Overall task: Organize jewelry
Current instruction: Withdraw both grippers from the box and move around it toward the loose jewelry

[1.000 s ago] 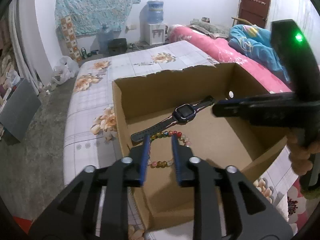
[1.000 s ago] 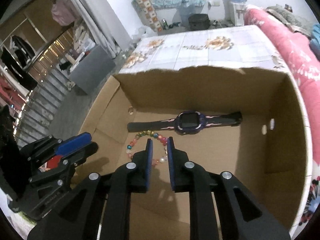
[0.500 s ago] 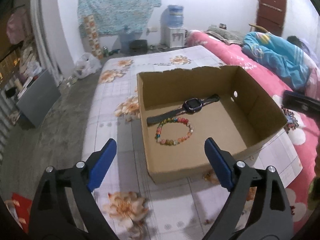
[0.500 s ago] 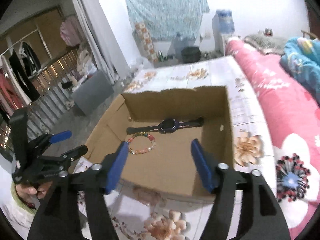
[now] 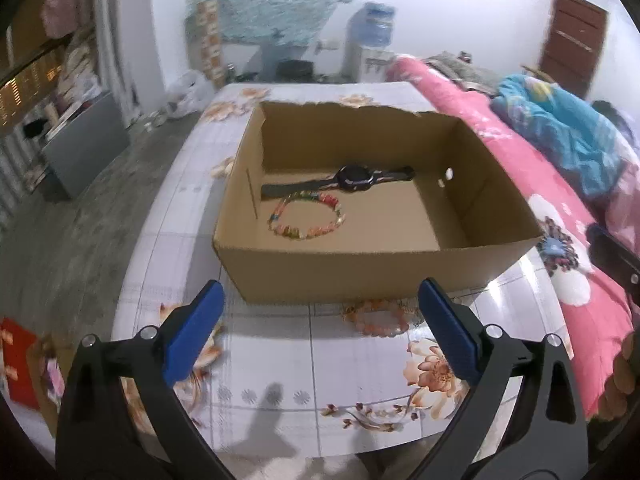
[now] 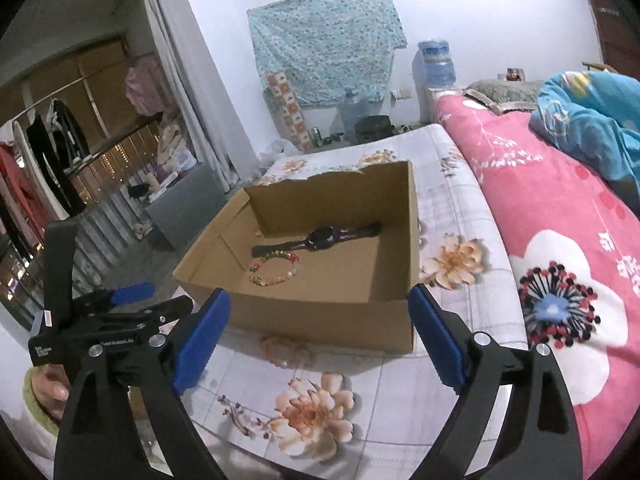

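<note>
An open cardboard box (image 5: 360, 272) (image 6: 320, 316) stands on the flowered tablecloth. Inside it a dark watch (image 5: 354, 178) (image 6: 322, 236) lies flat near the far wall. A bracelet of coloured beads (image 5: 298, 234) (image 6: 276, 255) lies just in front of the watch. My left gripper (image 5: 320, 292) hangs before the box's near wall, jaws wide and still opening, nothing between them. My right gripper (image 6: 318, 298) is likewise back from the box, jaws opening and empty. A pale pink ring (image 5: 376, 320) on the cloth is too blurred to tell bracelet from print.
The flowered table (image 5: 320, 380) runs on past the box. A bed with a pink blanket (image 6: 560, 220) lies along the right, a blue quilt (image 5: 568, 128) on it. A grey cabinet (image 5: 84, 140) stands on the floor at the left. A red thing (image 5: 16, 360) shows by the table's near left corner.
Both grippers were nearly shut over the bead bracelet inside the box. They have since opened wide and pulled back out of it, leaving the bracelet beside the watch.
</note>
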